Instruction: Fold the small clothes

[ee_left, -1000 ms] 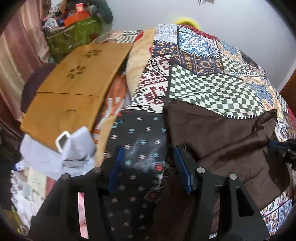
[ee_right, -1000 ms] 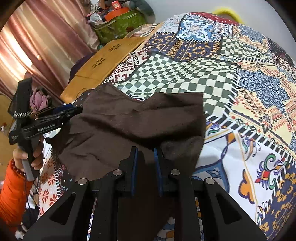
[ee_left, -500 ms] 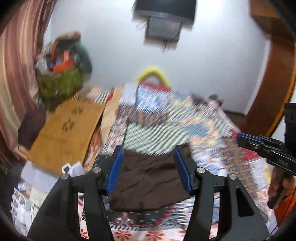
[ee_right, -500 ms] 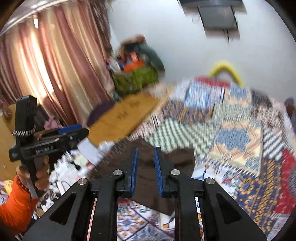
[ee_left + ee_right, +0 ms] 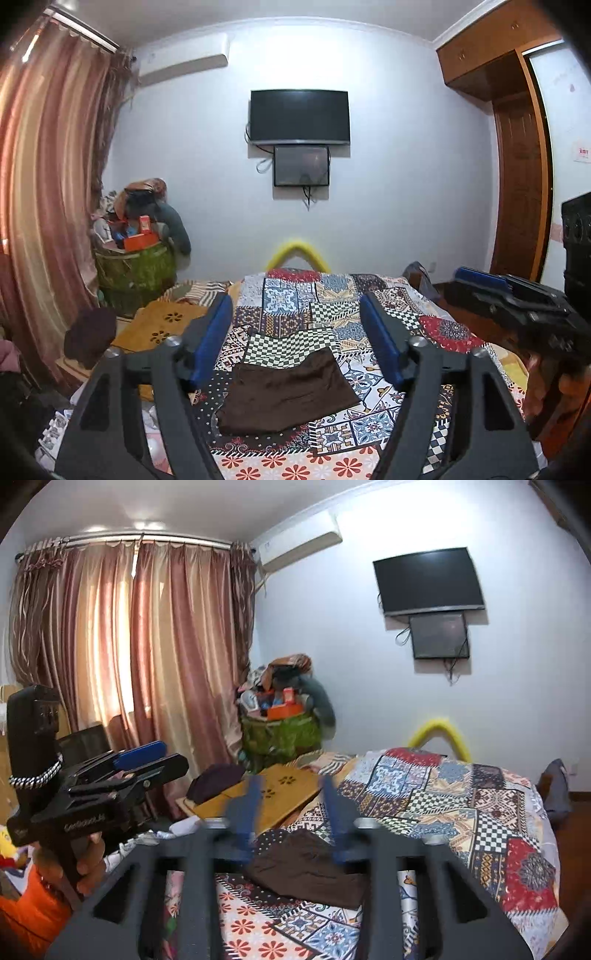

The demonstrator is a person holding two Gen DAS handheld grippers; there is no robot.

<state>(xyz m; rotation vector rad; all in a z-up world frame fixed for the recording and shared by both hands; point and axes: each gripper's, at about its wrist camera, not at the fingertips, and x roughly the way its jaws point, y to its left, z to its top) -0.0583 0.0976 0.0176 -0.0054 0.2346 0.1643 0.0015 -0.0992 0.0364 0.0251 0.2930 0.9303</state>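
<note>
Brown garment (image 5: 286,395) lies folded flat at lower centre of the left view, on the patchwork bedspread (image 5: 373,306), clear of the bed's edges. Room's big: curtains (image 5: 147,657) upper left in the right view, TV (image 5: 299,116) on the wall, wooden tray (image 5: 166,325) left of the cloth. Left gripper (image 5: 295,339) and right gripper (image 5: 291,812) both hang spread wide, holding nothing, raised above the bed.
</note>
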